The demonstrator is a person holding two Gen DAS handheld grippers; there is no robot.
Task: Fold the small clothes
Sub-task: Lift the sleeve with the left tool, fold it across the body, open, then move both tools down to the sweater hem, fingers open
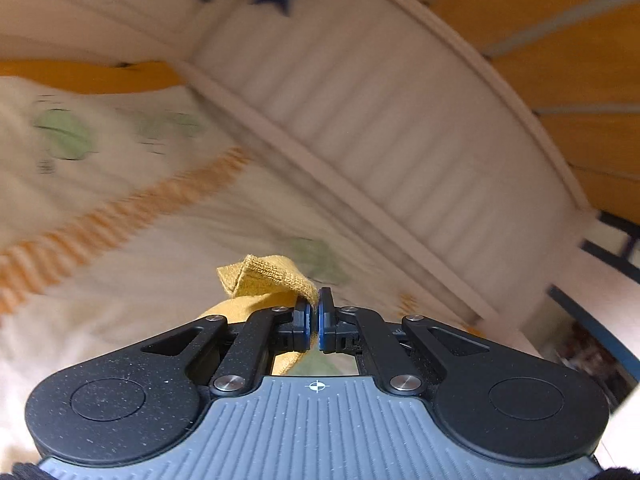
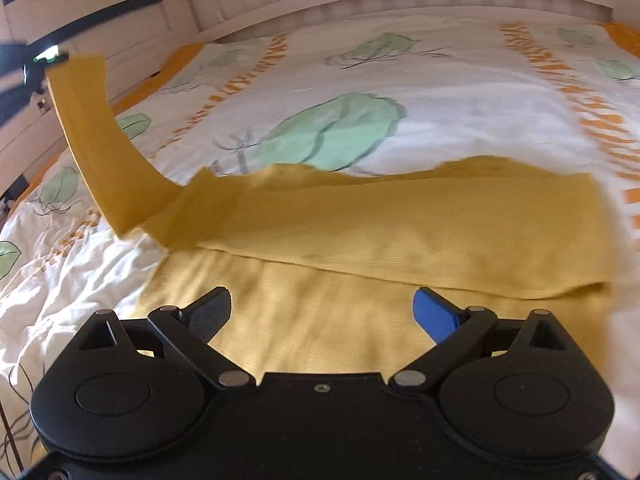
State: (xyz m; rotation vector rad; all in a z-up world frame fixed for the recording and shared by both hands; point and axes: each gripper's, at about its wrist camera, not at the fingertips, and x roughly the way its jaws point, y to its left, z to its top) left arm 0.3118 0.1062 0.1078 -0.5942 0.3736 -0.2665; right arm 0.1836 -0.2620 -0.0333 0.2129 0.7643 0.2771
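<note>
1. The yellow top lies on the bed, near the right gripper.
2. The left gripper has its fingers pinched tight on the sleeve end, lifted up at the far left.
3. The right fingers are wide apart and hold nothing.
4. The step looks like folding the sleeve in.
5. Next, the sleeve should go across the body and lie flat.

A white bedsheet printed with green leaves and orange stripes covers the bed. Behind it stands a ribbed white headboard, with an orange wall beyond.
</note>
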